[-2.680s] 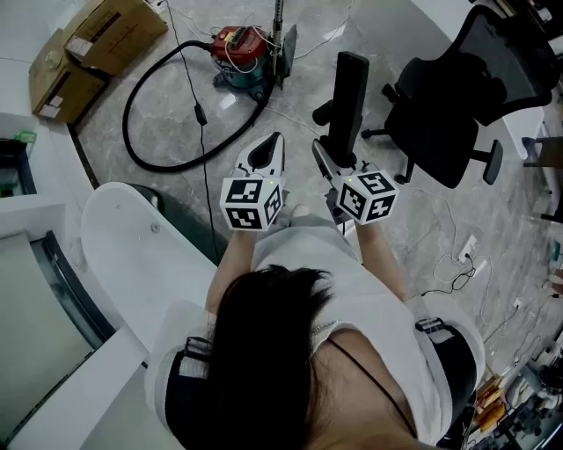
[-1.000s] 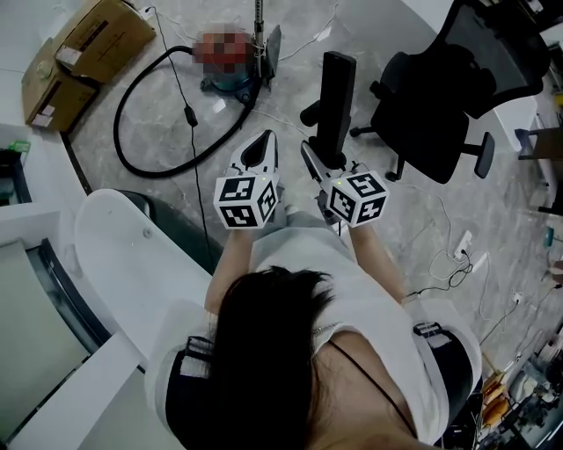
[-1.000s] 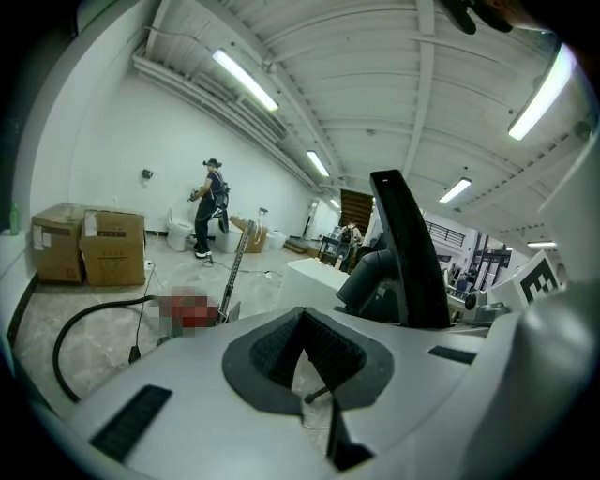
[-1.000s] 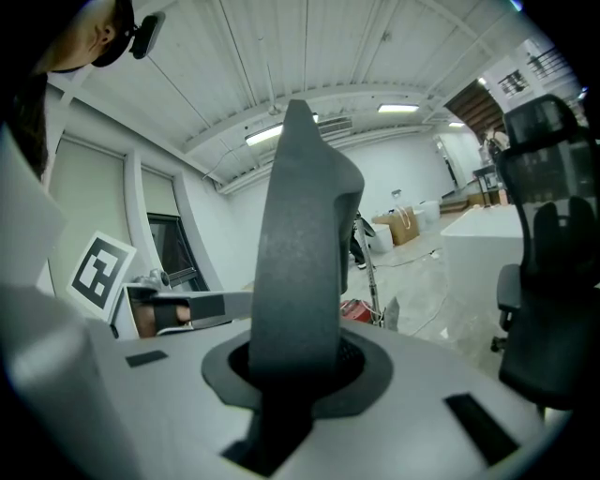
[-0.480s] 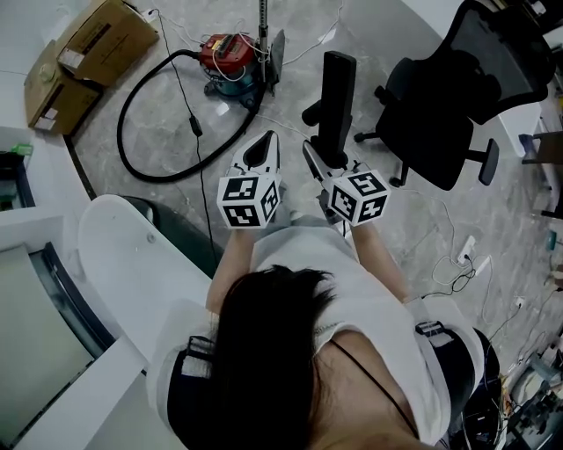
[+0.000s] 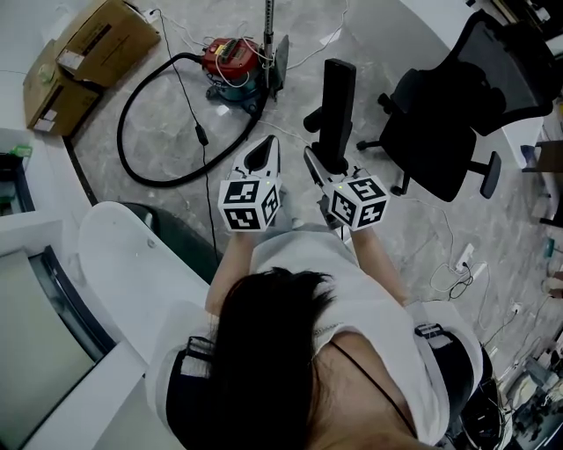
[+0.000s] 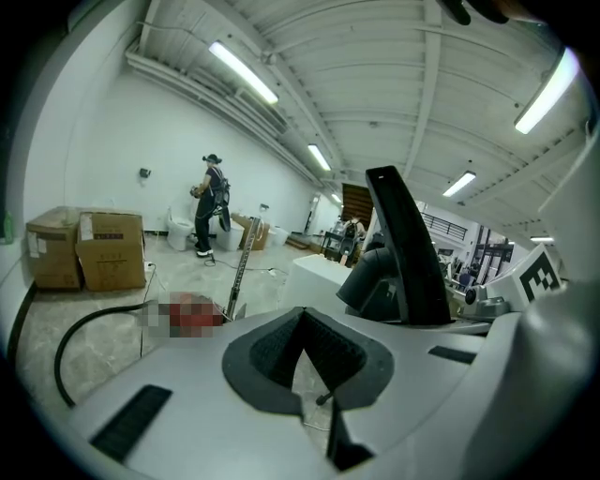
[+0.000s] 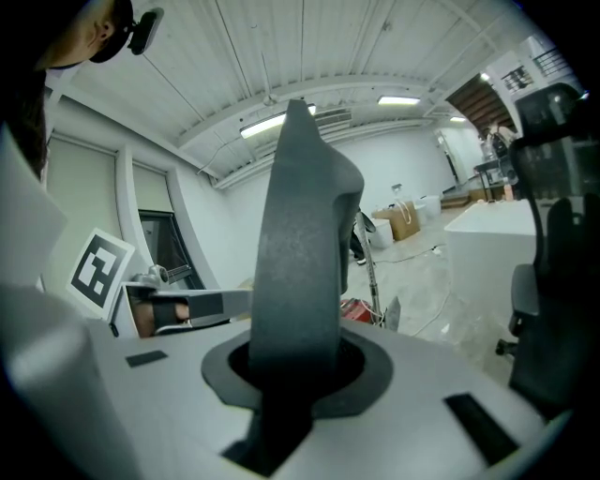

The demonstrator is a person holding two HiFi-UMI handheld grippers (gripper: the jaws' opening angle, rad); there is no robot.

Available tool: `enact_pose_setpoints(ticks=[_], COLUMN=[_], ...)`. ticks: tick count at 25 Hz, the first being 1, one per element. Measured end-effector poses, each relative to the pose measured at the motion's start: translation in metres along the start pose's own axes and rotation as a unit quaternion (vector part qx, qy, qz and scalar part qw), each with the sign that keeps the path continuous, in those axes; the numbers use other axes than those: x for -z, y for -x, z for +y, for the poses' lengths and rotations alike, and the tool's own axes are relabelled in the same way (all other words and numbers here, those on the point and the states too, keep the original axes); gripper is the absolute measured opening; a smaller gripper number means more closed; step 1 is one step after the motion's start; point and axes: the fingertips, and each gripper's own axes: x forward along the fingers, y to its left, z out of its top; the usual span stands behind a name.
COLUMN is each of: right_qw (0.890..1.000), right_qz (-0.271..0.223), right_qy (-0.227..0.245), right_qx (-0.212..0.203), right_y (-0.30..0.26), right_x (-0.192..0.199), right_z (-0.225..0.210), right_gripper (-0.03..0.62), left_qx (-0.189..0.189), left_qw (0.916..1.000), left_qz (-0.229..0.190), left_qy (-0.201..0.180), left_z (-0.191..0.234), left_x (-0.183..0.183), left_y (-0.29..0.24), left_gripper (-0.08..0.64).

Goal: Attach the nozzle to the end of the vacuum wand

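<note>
Nozzle [image 6: 337, 101], black, carried upright; not yet fitted.
Right tool [image 6: 325, 171] stays clamped on its base; left tool [image 6: 266, 145] has jaws together, nothing between. Little has changed over the last second: the vacuum wand [image 6: 269, 26], upright by the red canister [image 6: 230, 57] on the floor, remains well apart, so joining has not begun.

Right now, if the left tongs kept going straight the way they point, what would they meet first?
Most likely the floor: the shut left tongs tilt slightly down, toward the black hose and red vacuum cleaner. Nothing stands nearer, though depth is unclear.
</note>
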Motion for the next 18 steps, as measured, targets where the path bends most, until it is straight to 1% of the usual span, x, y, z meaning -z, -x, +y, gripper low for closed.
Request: enact_pose_setpoints(ticks=[11, 18], right_qw=[1.0, 1.0], right_qz=[0.013, 0.016], right_qy=[-0.011, -0.017], right_qx=[0.003, 0.013], right_y=[-0.041, -0.064], right_x=[-0.016, -0.032], right_z=[-0.018, -0.03], right_gripper=[0.078, 0.078], left_qx=[0.003, 0.025], left_qw=[0.9999, 0.9996], left_qz=[0.011, 0.015], left_qy=[0.008, 0.004], left_z=[0.027, 0.035], left_x=[-0.016, -0.033], left_y=[-0.037, -0.064], left_gripper=[0.003, 0.003])
